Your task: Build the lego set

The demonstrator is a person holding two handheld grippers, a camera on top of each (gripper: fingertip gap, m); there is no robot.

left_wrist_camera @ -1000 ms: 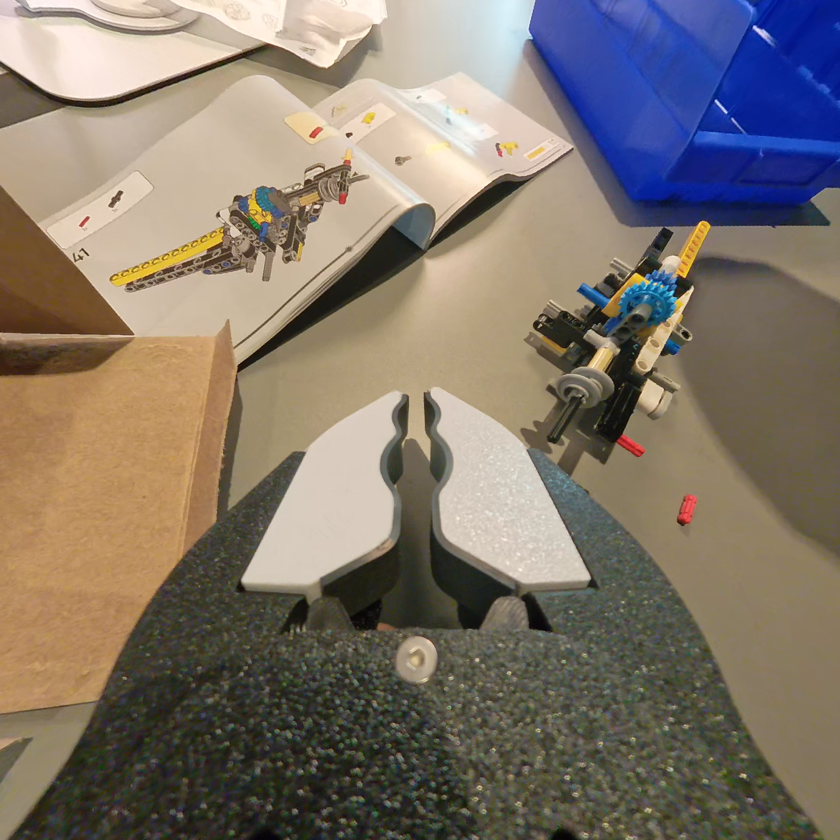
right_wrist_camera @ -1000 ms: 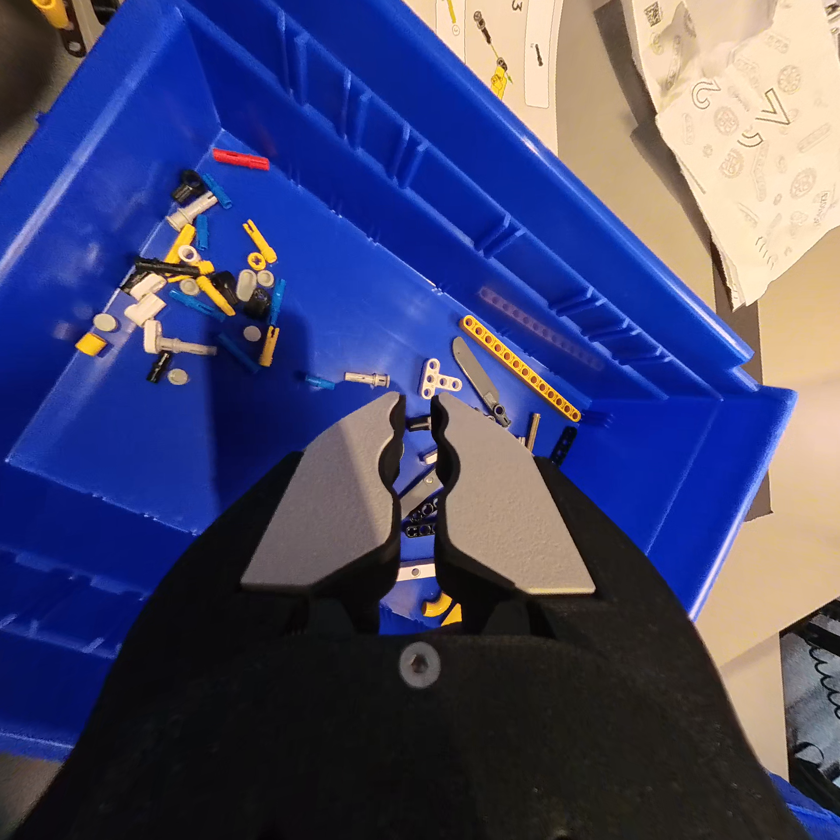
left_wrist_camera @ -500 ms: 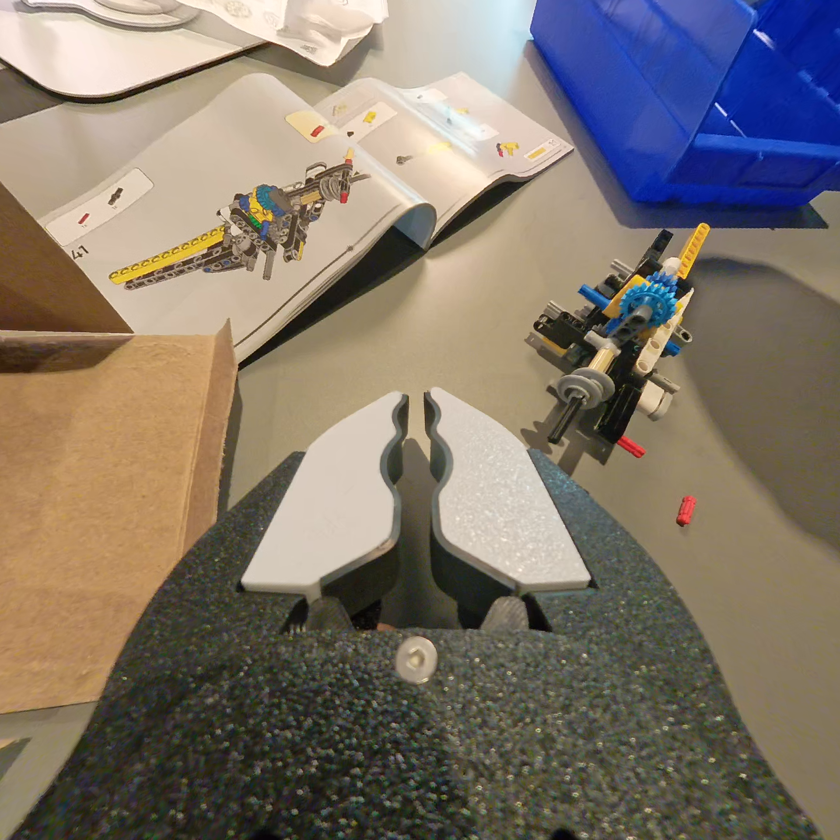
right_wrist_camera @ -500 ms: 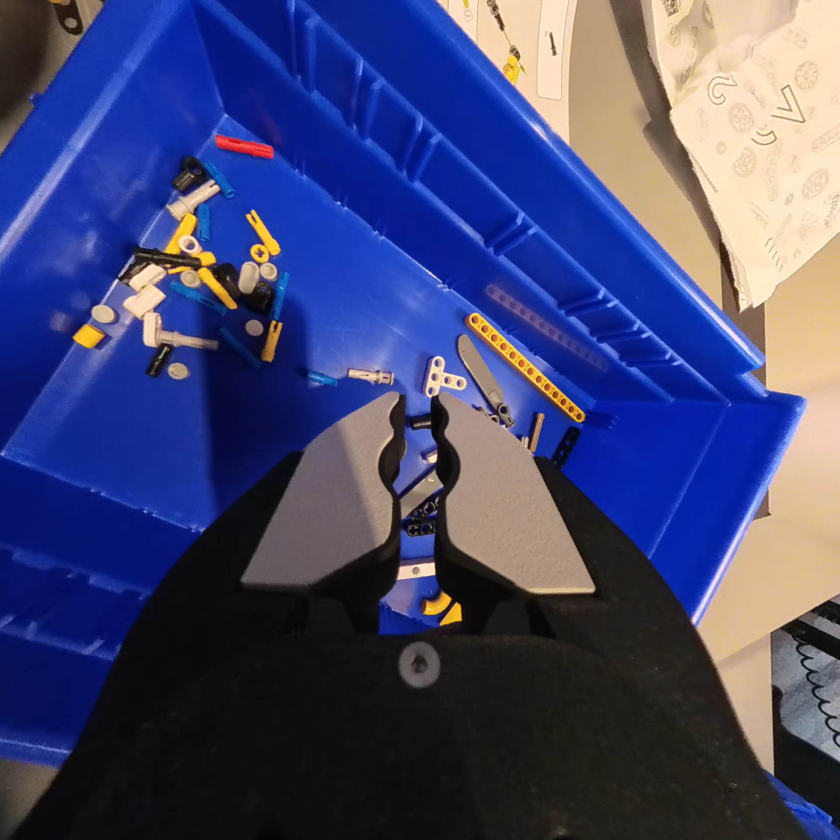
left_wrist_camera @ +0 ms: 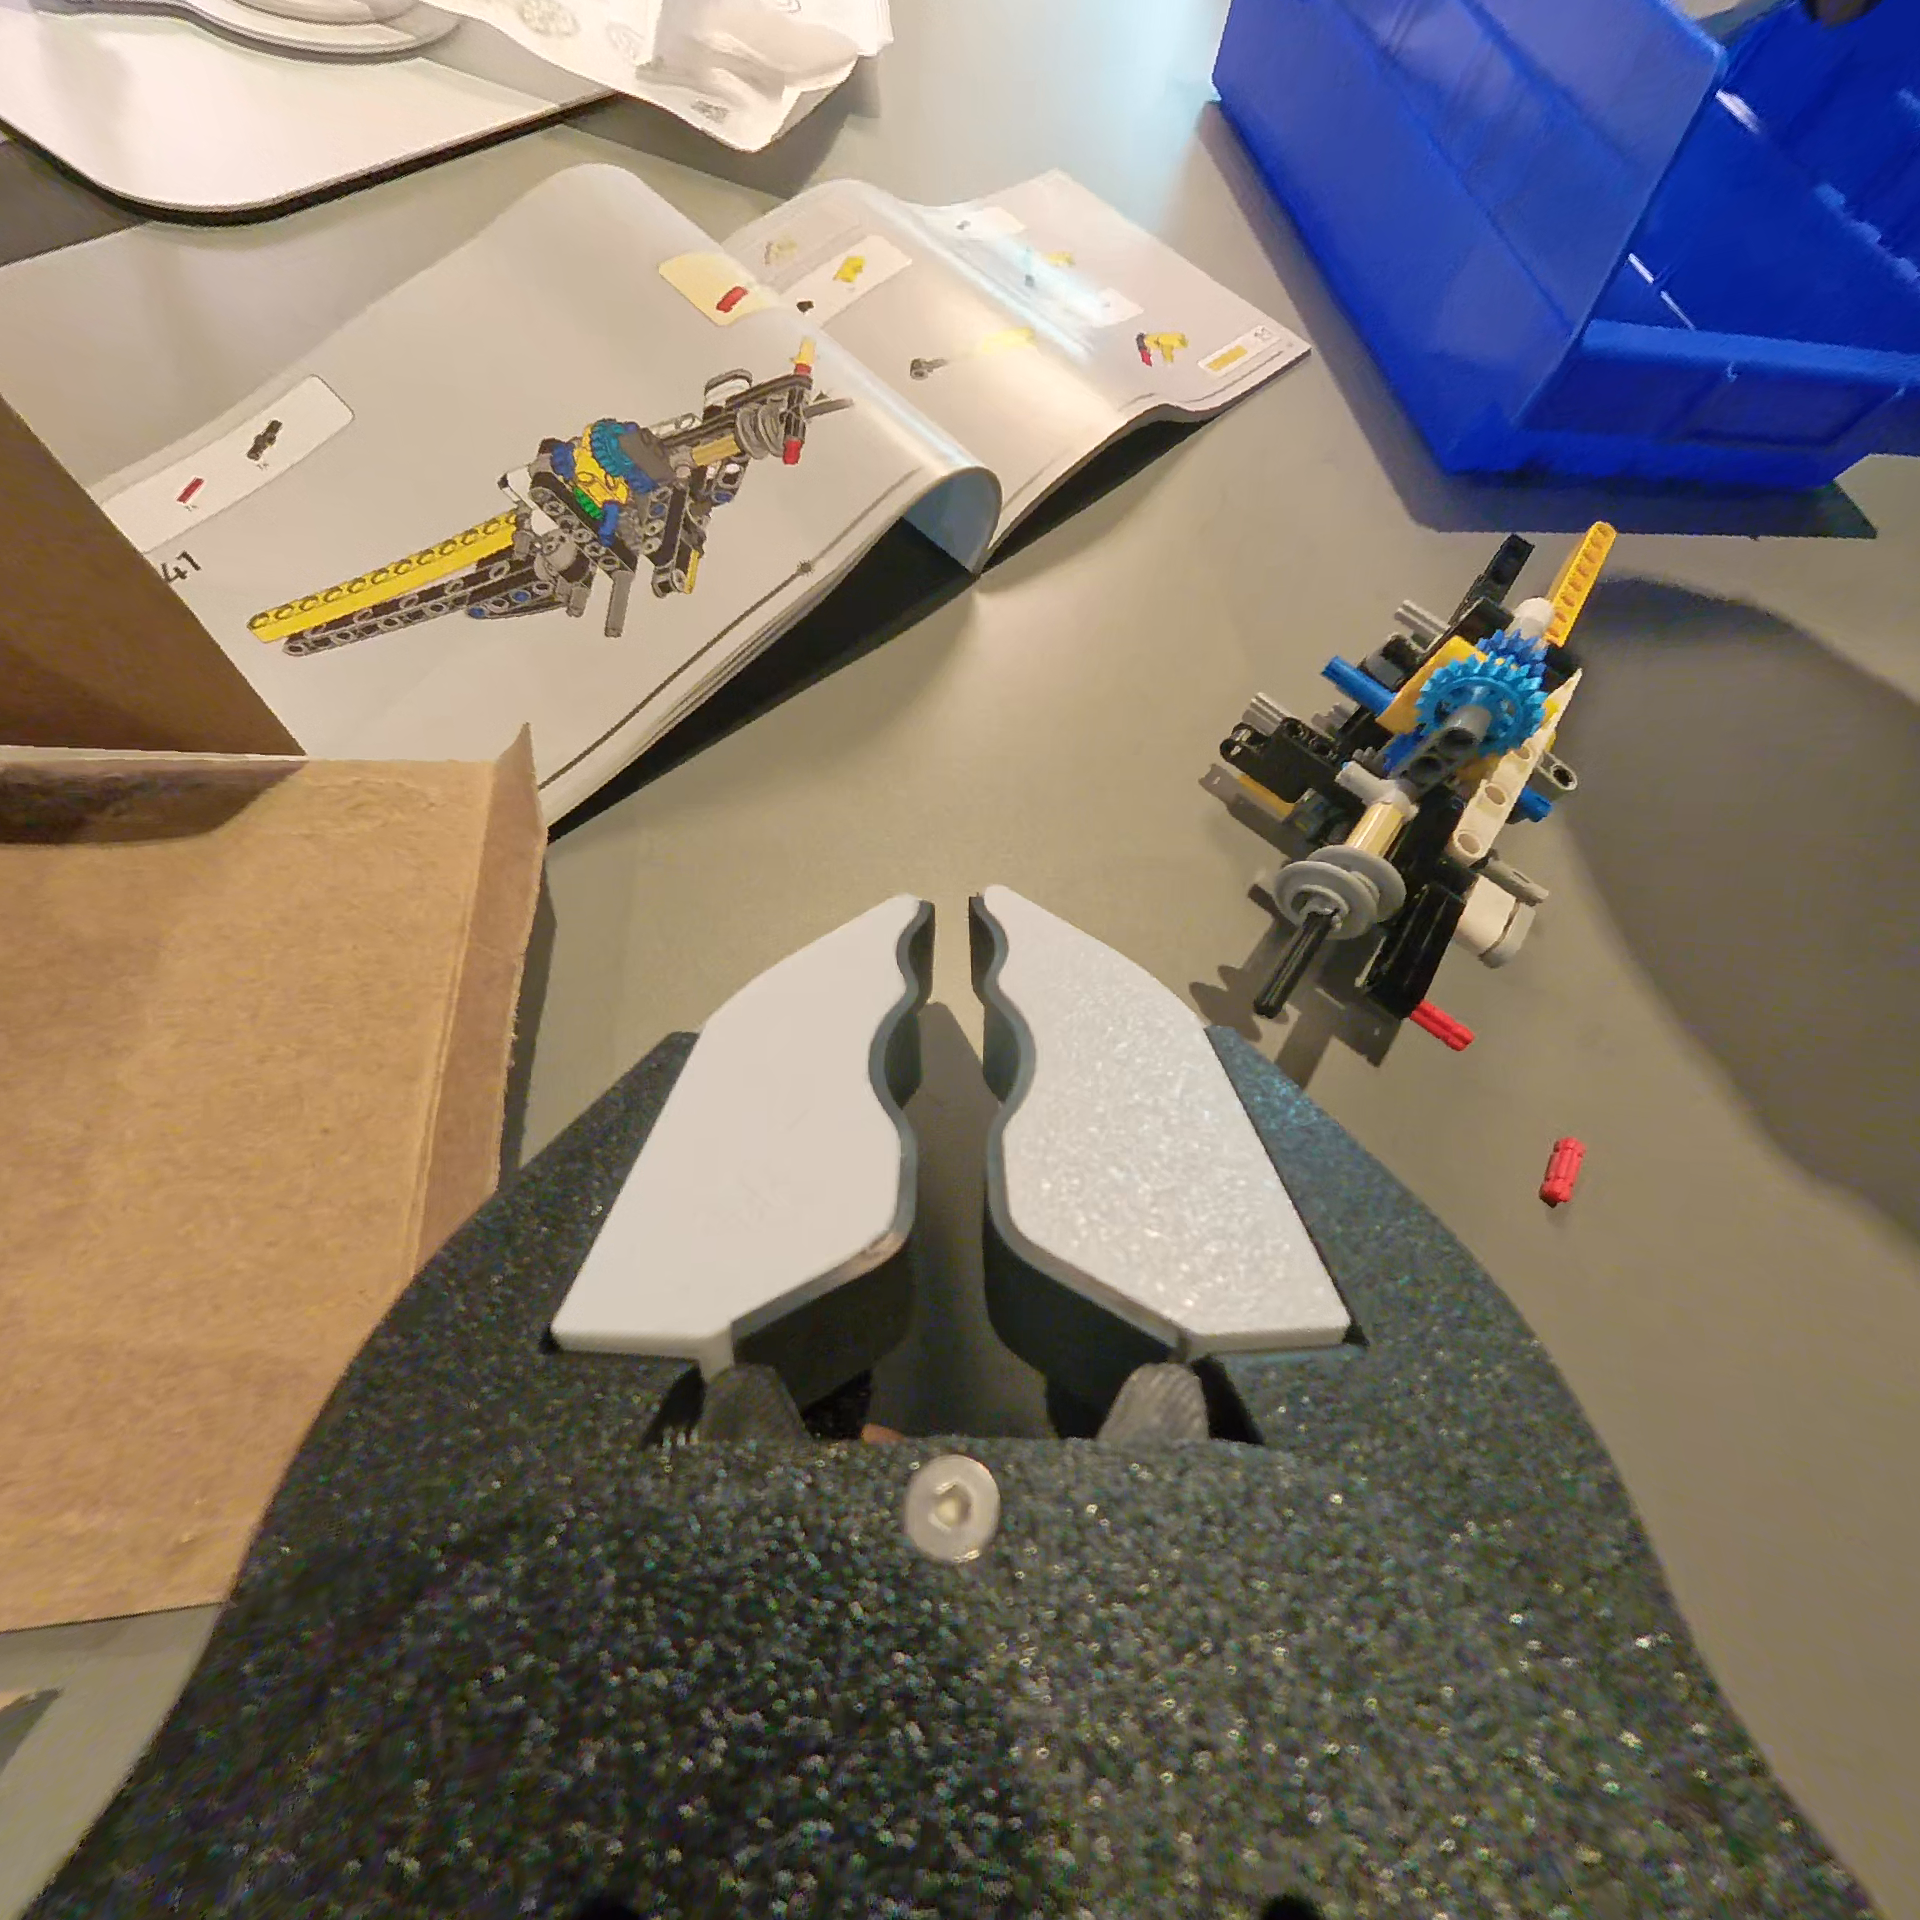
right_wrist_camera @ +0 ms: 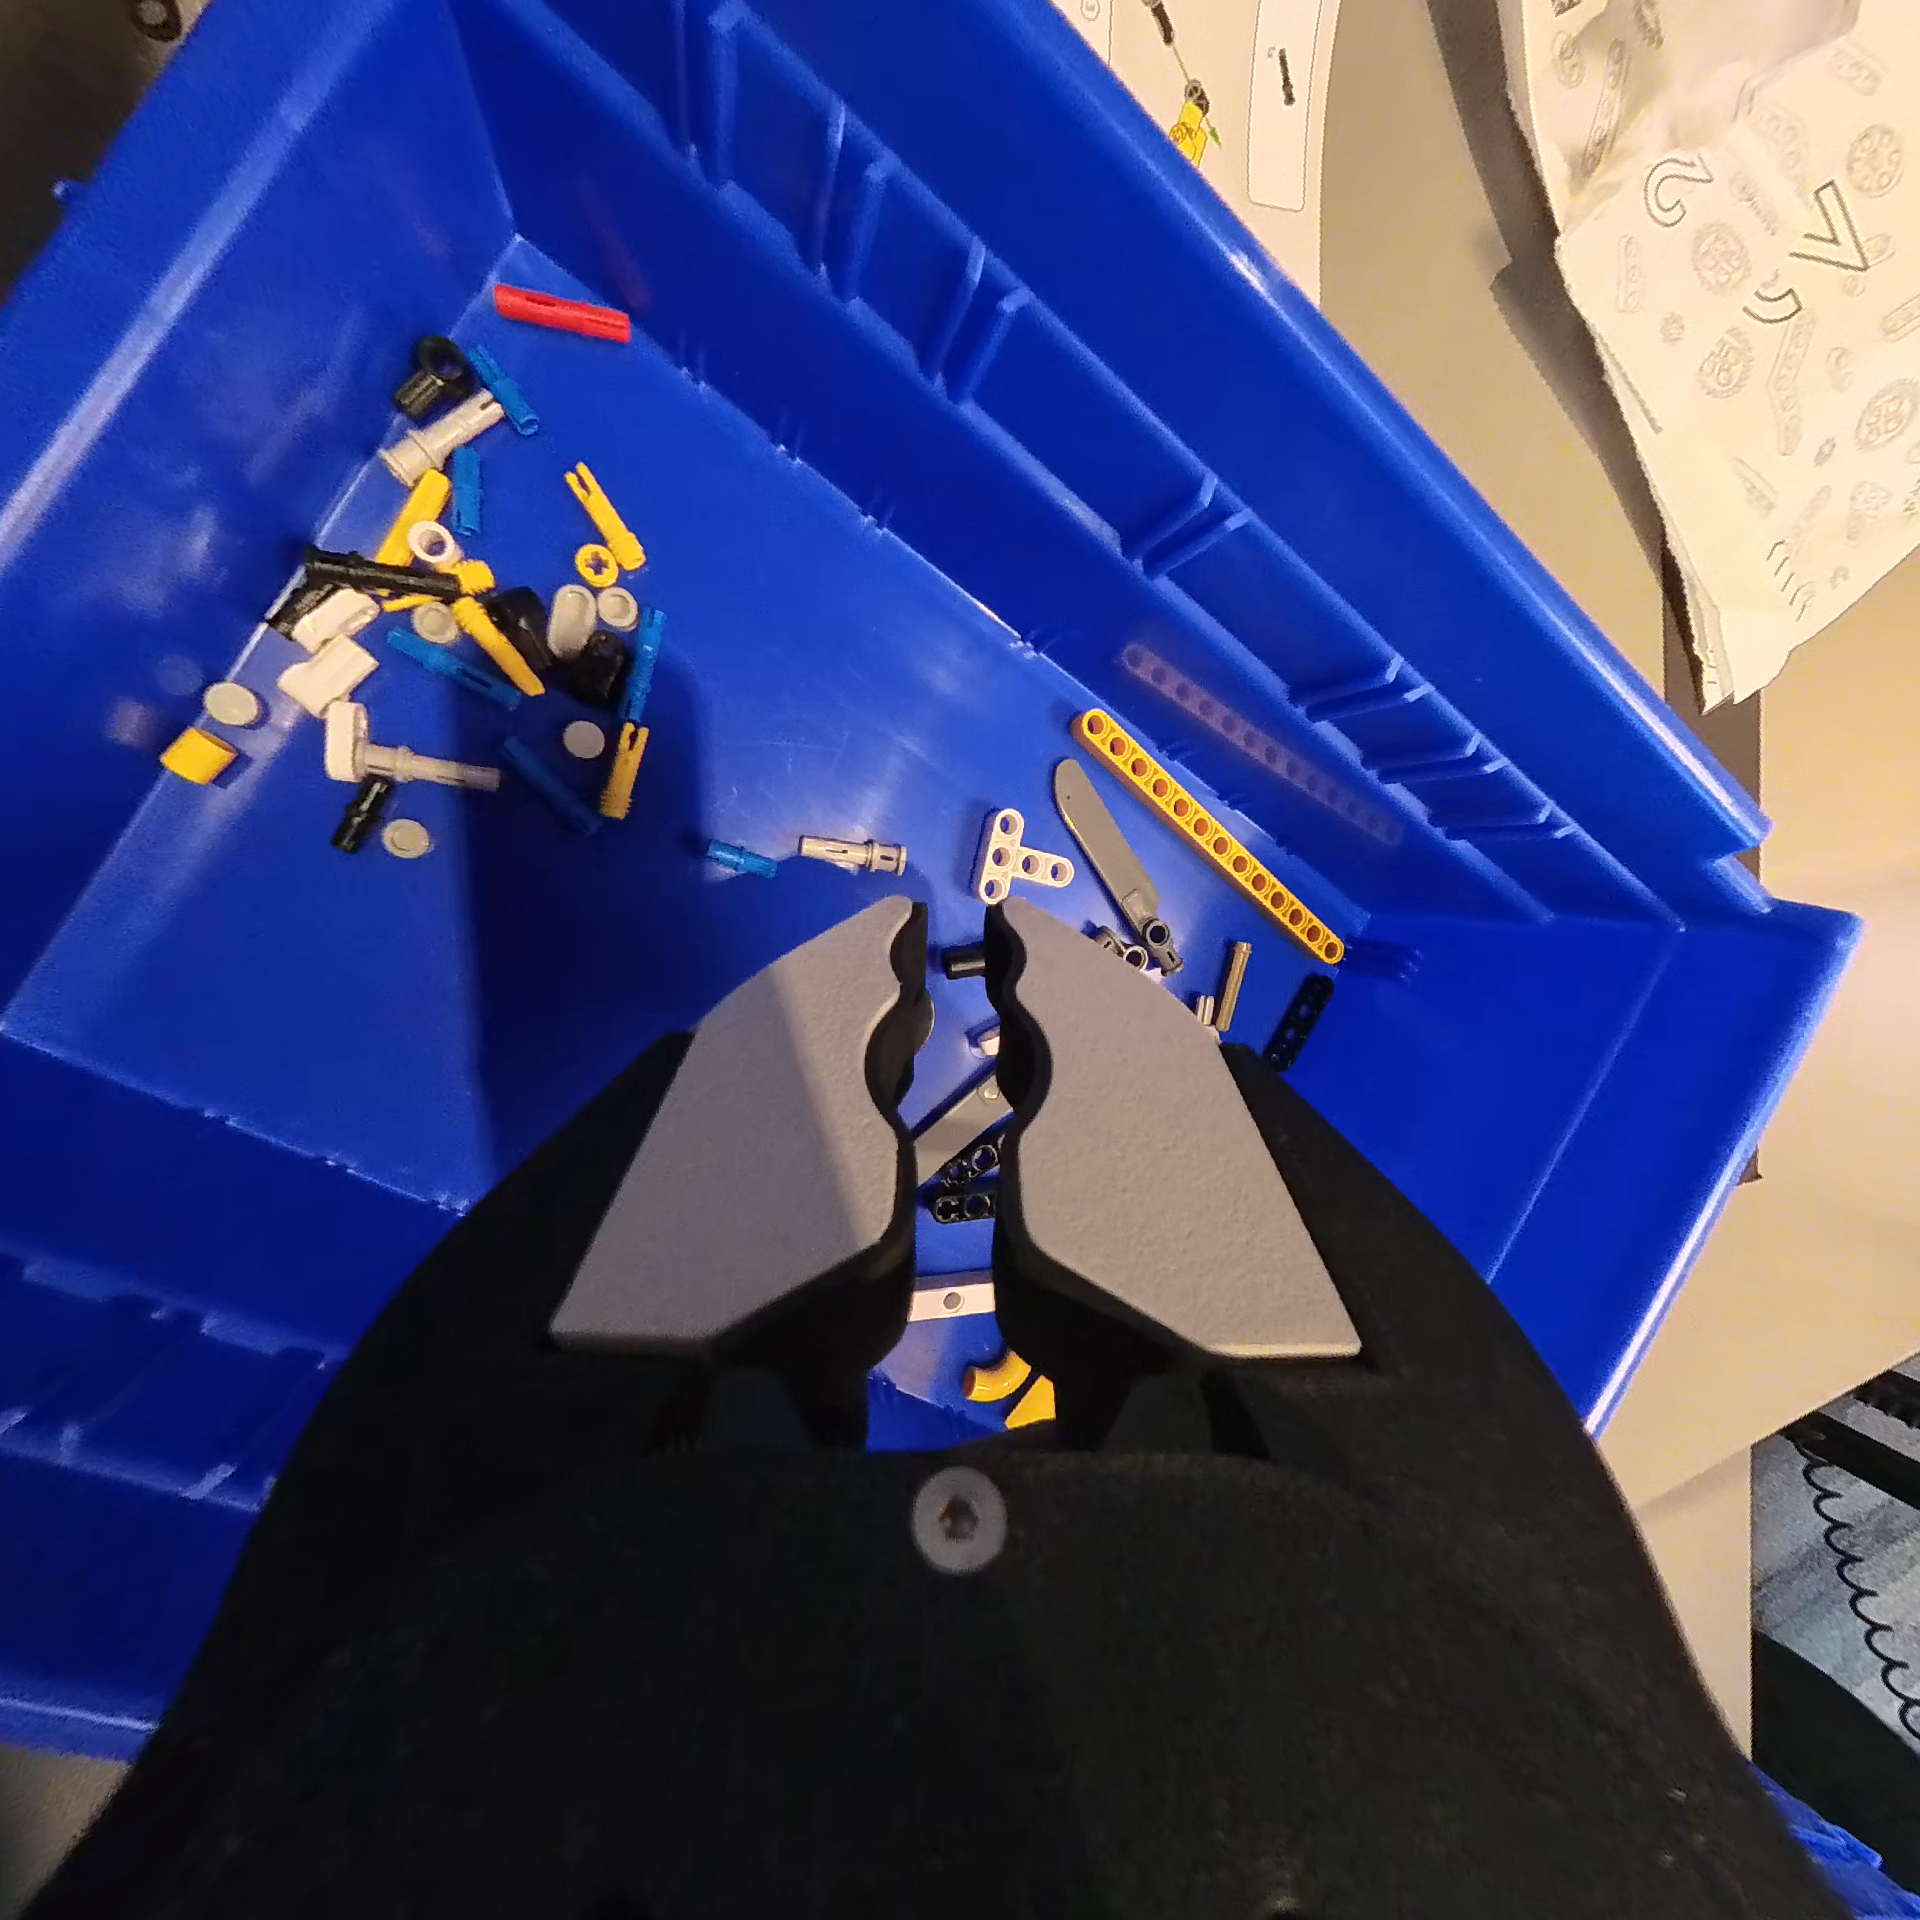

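Observation:
The part-built lego model (left_wrist_camera: 1418,790), black, yellow and white with a blue gear, lies on the grey table to the right of and beyond my left gripper (left_wrist_camera: 952,914). That gripper is shut and empty, a narrow slit between its fingers. A small red pin (left_wrist_camera: 1561,1170) lies loose to its right. My right gripper (right_wrist_camera: 954,920) hovers over the blue bin (right_wrist_camera: 1195,499), shut and empty. Past its tips lie a small black pin (right_wrist_camera: 964,961), a white T-piece (right_wrist_camera: 1023,857), a grey blade (right_wrist_camera: 1107,852) and a long orange beam (right_wrist_camera: 1210,836). A heap of small pins (right_wrist_camera: 468,623) lies at the bin's left.
The open instruction booklet (left_wrist_camera: 582,457) lies beyond the left gripper. A brown cardboard box (left_wrist_camera: 208,1091) stands close on its left. The blue bin (left_wrist_camera: 1558,239) is at the far right. White printed bags (right_wrist_camera: 1766,291) lie beyond the bin. There is about 40 centimetres between the tips of the two grippers. The small black pin (right_wrist_camera: 964,961) lies around 6 centimetres away from my right fingertips. The white T-piece (right_wrist_camera: 1023,857) sits 6 centimetres or so from the ends of my right fingers.
The right gripper has drifted a little over the bin, so the parts sit slightly higher in its view. The left gripper and the model have not moved.

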